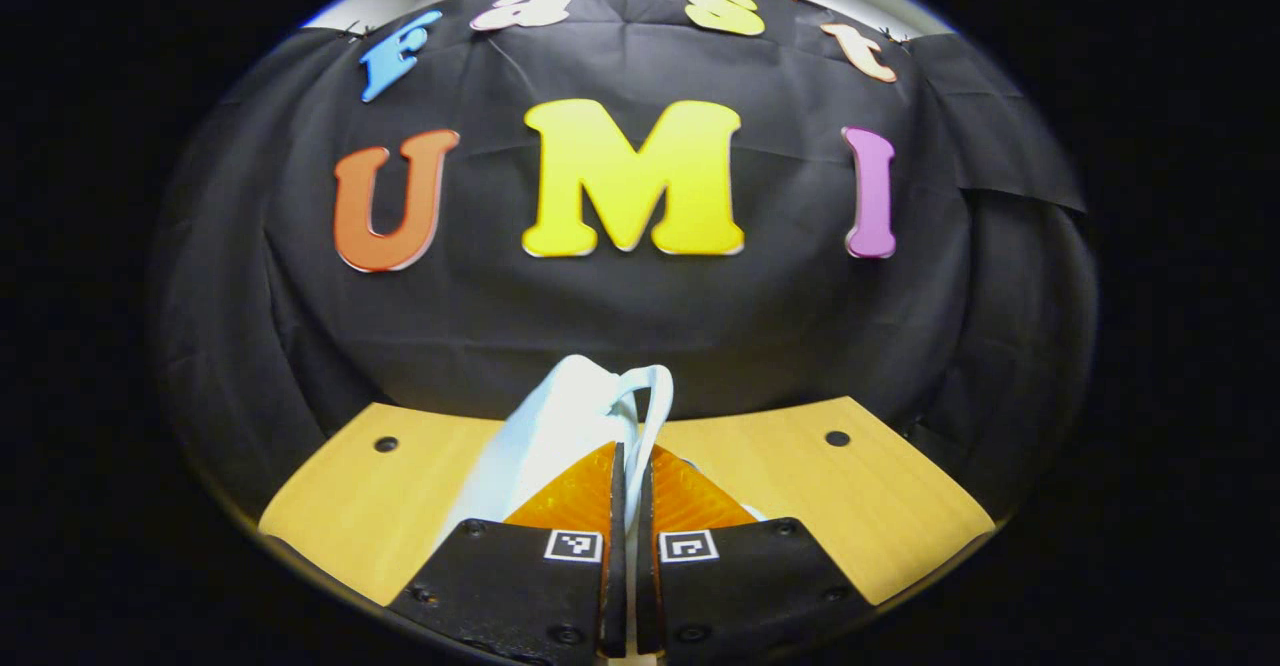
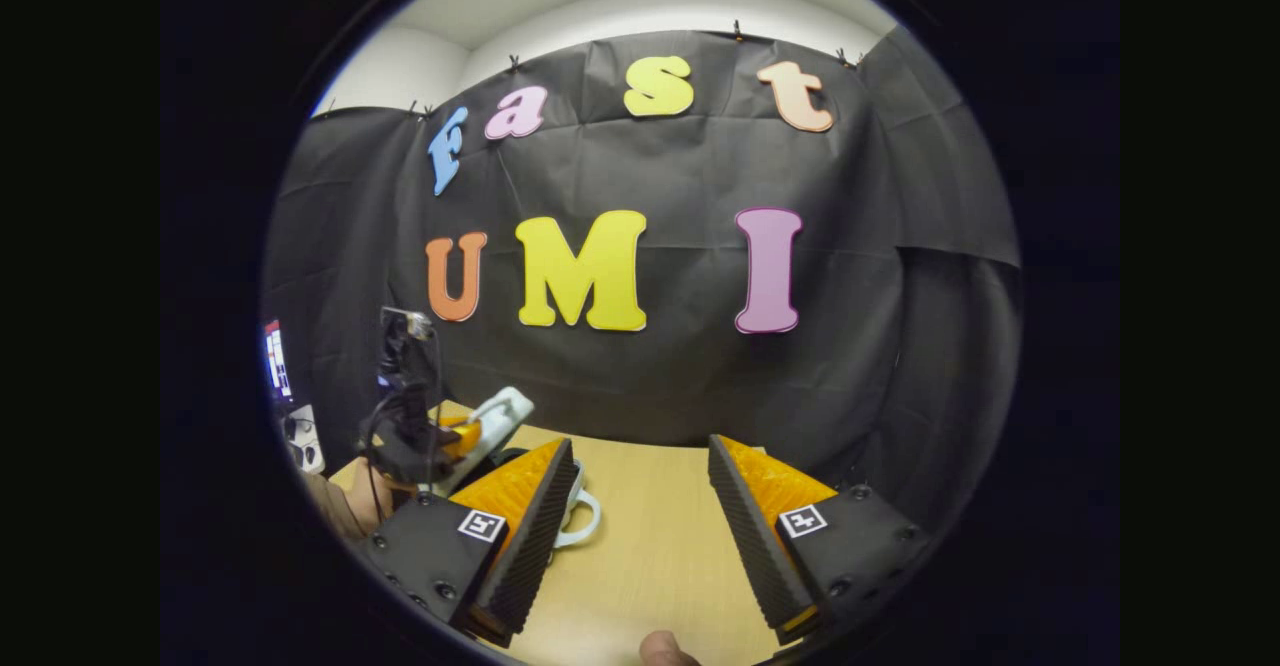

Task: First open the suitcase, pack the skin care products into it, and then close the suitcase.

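Black cloth hangs behind a wooden table (image 1: 860,506) in the left gripper view, and two dark holes are seen near the table's far edge. Bare wood is left open on both sides. The left gripper (image 1: 630,506) is held low and level over the table, its fingers brought together on a thin white strap; whether both press on it cannot be told. A white case (image 1: 545,436), tilted up, is seen just beyond the fingertips and hides the middle of the table's far edge.

In the right gripper view the same cloth is seen above the table (image 2: 650,546), with open wood ahead. The right gripper (image 2: 640,536) is held with its fingers wide apart and nothing between them. At far left the left gripper (image 2: 455,441) is held by a hand (image 2: 345,506) against the raised case (image 2: 500,414). A white loop (image 2: 585,521) lies on the wood beside the right gripper's left finger. A screen (image 2: 277,358) is glimpsed at the left edge.
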The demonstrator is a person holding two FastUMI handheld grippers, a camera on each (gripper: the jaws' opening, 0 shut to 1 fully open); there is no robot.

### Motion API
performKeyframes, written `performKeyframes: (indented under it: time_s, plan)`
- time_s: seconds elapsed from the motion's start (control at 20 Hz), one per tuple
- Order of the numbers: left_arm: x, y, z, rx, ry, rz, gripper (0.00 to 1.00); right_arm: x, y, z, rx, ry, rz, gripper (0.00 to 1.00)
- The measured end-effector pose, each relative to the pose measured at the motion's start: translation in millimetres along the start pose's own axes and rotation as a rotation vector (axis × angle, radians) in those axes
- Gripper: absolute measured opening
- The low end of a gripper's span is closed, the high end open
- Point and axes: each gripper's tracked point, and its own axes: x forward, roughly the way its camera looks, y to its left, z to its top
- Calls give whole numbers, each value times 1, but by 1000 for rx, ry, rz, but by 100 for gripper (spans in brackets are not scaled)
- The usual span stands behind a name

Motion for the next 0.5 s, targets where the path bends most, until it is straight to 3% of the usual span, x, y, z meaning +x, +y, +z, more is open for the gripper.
performKeyframes:
  time_s: [0.5]
  plan:
    - [67, -93, -116, 271, 256, -61, 8, -13, -73, -38, 48, 91, -102, 81]
